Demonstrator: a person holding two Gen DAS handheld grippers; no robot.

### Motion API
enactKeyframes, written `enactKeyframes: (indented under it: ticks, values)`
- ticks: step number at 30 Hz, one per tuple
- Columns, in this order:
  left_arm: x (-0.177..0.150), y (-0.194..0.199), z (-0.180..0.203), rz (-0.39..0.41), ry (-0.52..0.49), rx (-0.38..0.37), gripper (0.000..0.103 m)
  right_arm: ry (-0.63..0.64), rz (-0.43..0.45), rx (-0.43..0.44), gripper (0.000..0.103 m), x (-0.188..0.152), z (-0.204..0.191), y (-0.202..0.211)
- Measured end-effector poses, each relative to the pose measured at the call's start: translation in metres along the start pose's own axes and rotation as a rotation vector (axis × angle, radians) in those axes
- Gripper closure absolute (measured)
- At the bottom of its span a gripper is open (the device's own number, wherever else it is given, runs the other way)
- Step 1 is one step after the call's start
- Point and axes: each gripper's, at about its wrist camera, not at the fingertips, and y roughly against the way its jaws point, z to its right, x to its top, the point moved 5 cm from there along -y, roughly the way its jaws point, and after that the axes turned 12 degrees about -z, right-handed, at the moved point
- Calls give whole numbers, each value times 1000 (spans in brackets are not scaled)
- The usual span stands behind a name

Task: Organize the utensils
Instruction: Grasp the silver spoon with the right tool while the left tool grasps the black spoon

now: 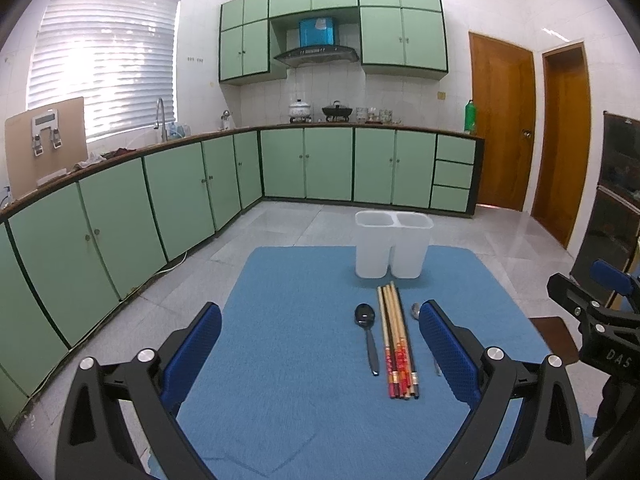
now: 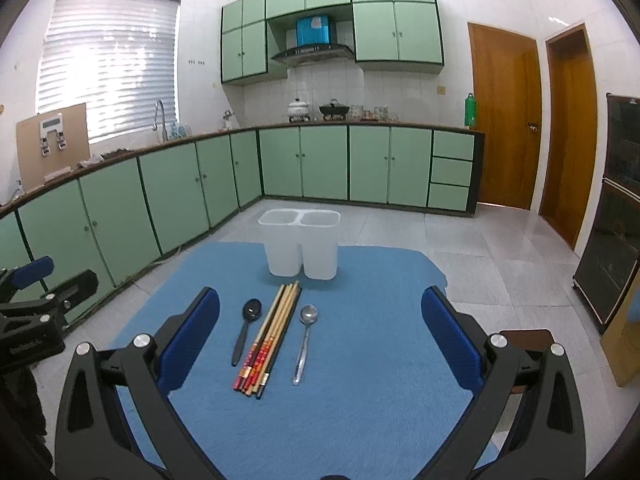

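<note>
Nothing is put away yet: the black plastic spoon (image 2: 247, 330), the bundle of wooden chopsticks (image 2: 269, 338) and the shiny metal spoon (image 2: 305, 340) lie on the blue table (image 2: 360, 400) before the empty white two-cup holder (image 2: 300, 246), and the left tool (image 1: 320, 354) and right tool (image 2: 320, 338) are spread wide, holding nothing.

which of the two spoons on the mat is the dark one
The black spoon, lying left of the chopsticks. The silver spoon on their right is shiny metal.
</note>
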Motion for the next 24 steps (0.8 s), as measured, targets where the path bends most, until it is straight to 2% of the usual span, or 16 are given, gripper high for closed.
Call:
enactKeyframes:
  ticks: [11, 14, 16, 24]
  values:
    - [14, -108, -13, -160, -2, 68, 6, 4, -188, -3, 5, 8, 4, -121]
    - [14, -139, -16, -212, 0, 76, 6, 7, -245, -9, 12, 7, 3, -157]
    - [12, -154, -16, -236, 3, 80, 6, -5, -300, 4, 24, 4, 1, -185]
    - [-2, -205, -17, -325, 3, 78, 10, 0, -424, 10, 38, -8, -9, -251]
